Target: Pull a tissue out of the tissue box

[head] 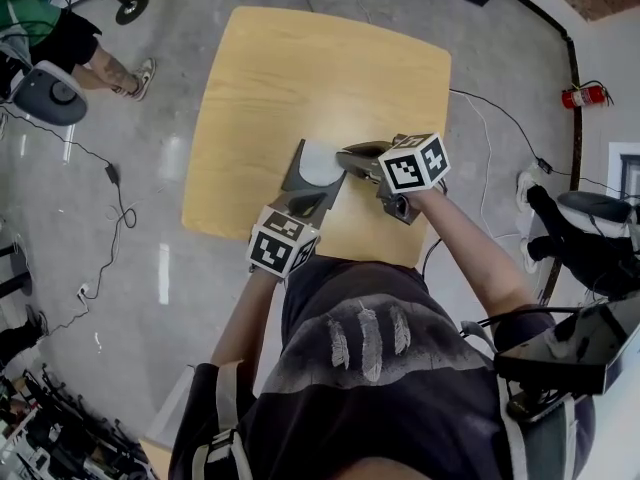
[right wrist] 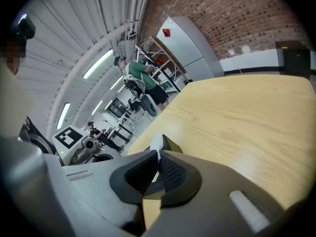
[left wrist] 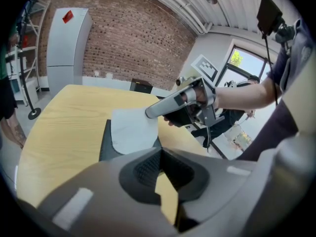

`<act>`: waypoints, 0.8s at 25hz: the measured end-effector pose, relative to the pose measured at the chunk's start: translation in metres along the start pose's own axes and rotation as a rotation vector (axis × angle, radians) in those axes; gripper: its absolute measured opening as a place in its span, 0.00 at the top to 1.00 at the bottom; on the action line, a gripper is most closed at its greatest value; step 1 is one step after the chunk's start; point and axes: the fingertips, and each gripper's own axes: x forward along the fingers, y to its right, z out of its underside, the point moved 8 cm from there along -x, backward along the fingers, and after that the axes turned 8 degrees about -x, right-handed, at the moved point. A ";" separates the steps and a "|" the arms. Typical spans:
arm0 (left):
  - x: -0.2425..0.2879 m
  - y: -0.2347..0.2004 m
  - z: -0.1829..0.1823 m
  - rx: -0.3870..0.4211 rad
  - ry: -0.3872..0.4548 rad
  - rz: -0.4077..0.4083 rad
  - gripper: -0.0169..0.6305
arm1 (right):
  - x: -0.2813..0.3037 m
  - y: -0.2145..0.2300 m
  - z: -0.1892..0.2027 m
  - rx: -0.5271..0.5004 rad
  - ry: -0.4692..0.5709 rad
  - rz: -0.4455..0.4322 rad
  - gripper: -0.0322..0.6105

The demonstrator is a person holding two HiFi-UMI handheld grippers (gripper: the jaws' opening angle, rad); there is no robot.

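Floor: grey polished concrete is surrounding the table. Clock positions are being read on the head view, with 12 at its top.
Brick wall: red-brown coursed brick is closing off the room beyond the table's far edge.
Table: a pale wood-grain top with rounded corners is carrying the tissue box near its 6 o'clock edge.
Cabinet: a tall, smooth grey metal unit with a small red label is standing against the brick wall.
Bystander: a person in a green top is occupying the 10 o'clock corner, well apart from the table.
Left gripper: grey moulded plastic with ribbed black pads. Its jaws are meeting with nothing between them. It is reaching in from 7 o'clock and covering the near end of the box.
Right gripper: same build as the left. Its jaws are pinching the tissue, and a white sliver is showing between the pads. It is reaching in from 3 o'clock over the box's right side.
Tissue box: a dark grey, matte rectangular carton is lying flat on the table between the two grippers.
Tissue: a thin, soft white sheet with a rounded edge is rising out of the top of the box.
Fire extinguisher: a red cylinder is sitting by the wall at 2 o'clock.
Cables: thin black leads are trailing over the floor at 8 o'clock, away from the table.
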 end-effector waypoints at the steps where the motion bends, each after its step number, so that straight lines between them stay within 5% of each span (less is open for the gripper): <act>1: 0.000 0.000 0.000 0.003 -0.003 0.000 0.97 | -0.001 0.000 0.000 0.029 0.013 -0.012 0.95; 20: 0.004 -0.004 -0.013 -0.001 -0.023 0.014 0.97 | -0.024 0.002 -0.037 0.131 0.171 -0.084 0.95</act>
